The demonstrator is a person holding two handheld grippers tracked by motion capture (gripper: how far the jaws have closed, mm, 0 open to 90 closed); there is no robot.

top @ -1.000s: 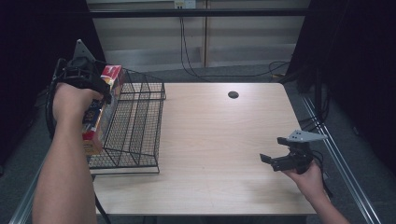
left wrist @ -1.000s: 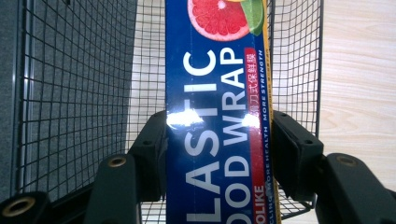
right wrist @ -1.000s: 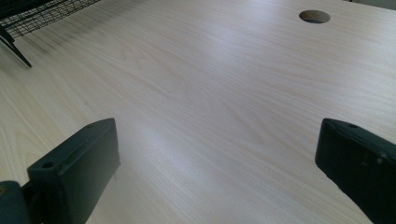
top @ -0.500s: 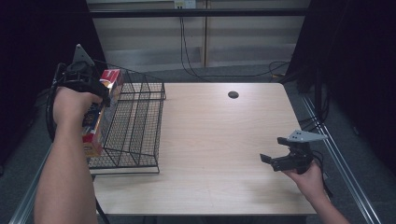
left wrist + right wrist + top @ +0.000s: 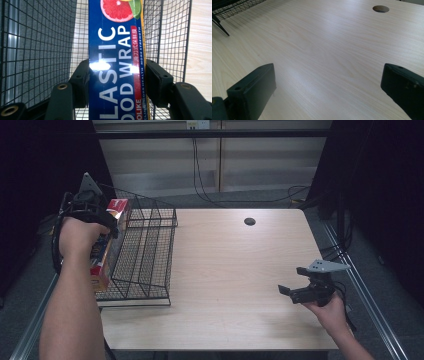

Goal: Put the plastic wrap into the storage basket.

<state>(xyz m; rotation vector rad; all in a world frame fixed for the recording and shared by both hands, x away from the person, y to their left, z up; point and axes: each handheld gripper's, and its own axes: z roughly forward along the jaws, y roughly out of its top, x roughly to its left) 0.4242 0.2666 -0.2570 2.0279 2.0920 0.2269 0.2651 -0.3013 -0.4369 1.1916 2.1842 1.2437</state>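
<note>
Over at the far left, the left gripper [image 5: 95, 220] is clamped on the plastic wrap box [image 5: 106, 245], a long blue carton with a red end, and it holds that box at the left wall of the wire basket [image 5: 145, 250]. In the left gripper view the two black jaws press flat against both long sides of the plastic wrap box [image 5: 116, 62], with the white lettering and a cut grapefruit printed on its face, and the mesh of the wire basket [image 5: 40, 50] spreads out behind and to both sides of it. In the high view the box stands tilted, its red end raised above the basket's top rim and its lower end down at the basket's left side. Moving right of the basket, the pale wooden table [image 5: 235, 285] runs bare past a round cable hole [image 5: 249, 221] toward its far edge. Farther right of the basket, near the table's front right corner, the right gripper [image 5: 300, 292] sits in the other hand with its jaws spread wide and nothing between them, and its own view looks across the table [image 5: 319, 50] toward the cable hole [image 5: 381, 9].
</note>
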